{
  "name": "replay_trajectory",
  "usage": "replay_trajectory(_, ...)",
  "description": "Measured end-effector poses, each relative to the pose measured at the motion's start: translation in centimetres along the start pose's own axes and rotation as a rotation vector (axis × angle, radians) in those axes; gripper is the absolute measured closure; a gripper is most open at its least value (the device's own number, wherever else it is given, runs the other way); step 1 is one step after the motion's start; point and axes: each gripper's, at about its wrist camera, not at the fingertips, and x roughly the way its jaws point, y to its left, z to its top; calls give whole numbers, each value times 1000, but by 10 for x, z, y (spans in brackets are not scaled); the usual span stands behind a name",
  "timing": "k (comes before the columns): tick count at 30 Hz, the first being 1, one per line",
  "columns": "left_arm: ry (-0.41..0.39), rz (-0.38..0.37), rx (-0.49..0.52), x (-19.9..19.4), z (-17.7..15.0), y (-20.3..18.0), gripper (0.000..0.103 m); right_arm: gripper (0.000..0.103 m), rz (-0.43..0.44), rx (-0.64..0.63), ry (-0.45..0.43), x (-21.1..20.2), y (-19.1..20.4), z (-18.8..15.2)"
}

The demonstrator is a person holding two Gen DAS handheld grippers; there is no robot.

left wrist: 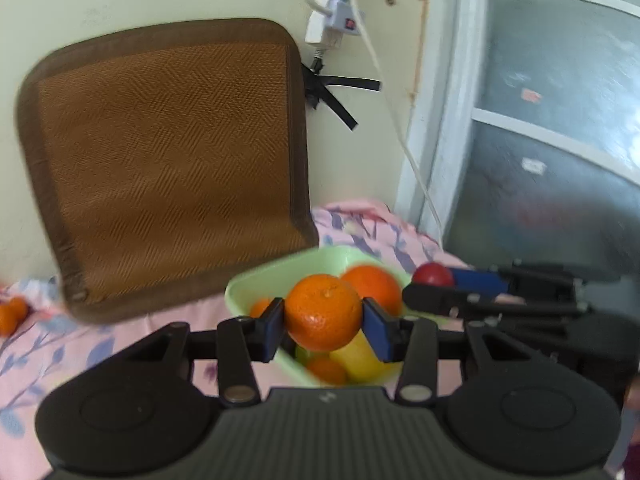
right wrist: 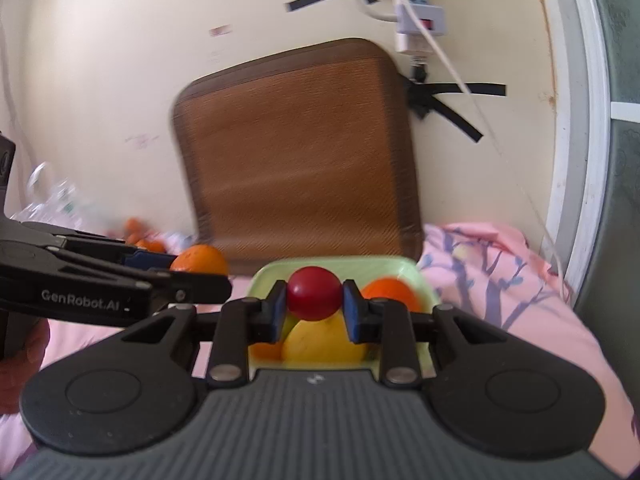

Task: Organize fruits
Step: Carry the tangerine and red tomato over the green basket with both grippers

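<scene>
Clearly my left fingers (left wrist: pixel 324 320) clamp an orange (left wrist: pixel 323 312) above the green bowl (left wrist: pixel 256 284); my right fingers (right wrist: pixel 315 304) pinch a red fruit (right wrist: pixel 315 293), hiding much of the bowl's blurred contents.

The mandarin (left wrist: pixel 323 312) sits between the left gripper (left wrist: pixel 326 326) jaws, the round fruit (right wrist: pixel 315 293) between the right gripper (right wrist: pixel 314 310) jaws. Below and beyond both pairs lies the basin (right wrist: pixel 404 266) with more fruit (right wrist: pixel 324 340) in it. Behind it a cushion (right wrist: pixel 296 144) leans on the wall
</scene>
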Motion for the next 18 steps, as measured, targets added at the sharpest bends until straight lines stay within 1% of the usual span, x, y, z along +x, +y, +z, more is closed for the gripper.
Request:
replay_trajectory(3, 36, 15, -58, 37, 10, 12, 62, 71, -22, -10, 8, 28, -8, 1)
replay_trajectory(7, 95, 24, -110, 69, 4, 27, 62, 71, -27, -15, 39, 57, -15, -8)
replay_trajectory(9, 104, 17, -116, 76, 1, 29, 62, 71, -19, -12, 50, 67, -15, -10)
replay_trajectory(14, 97, 9, -105, 82, -1, 32, 62, 71, -29, -49, 21, 72, -9, -15)
replay_trajectory(18, 99, 24, -115, 85, -2, 34, 62, 71, -35, -68, 7, 74, -9, -16)
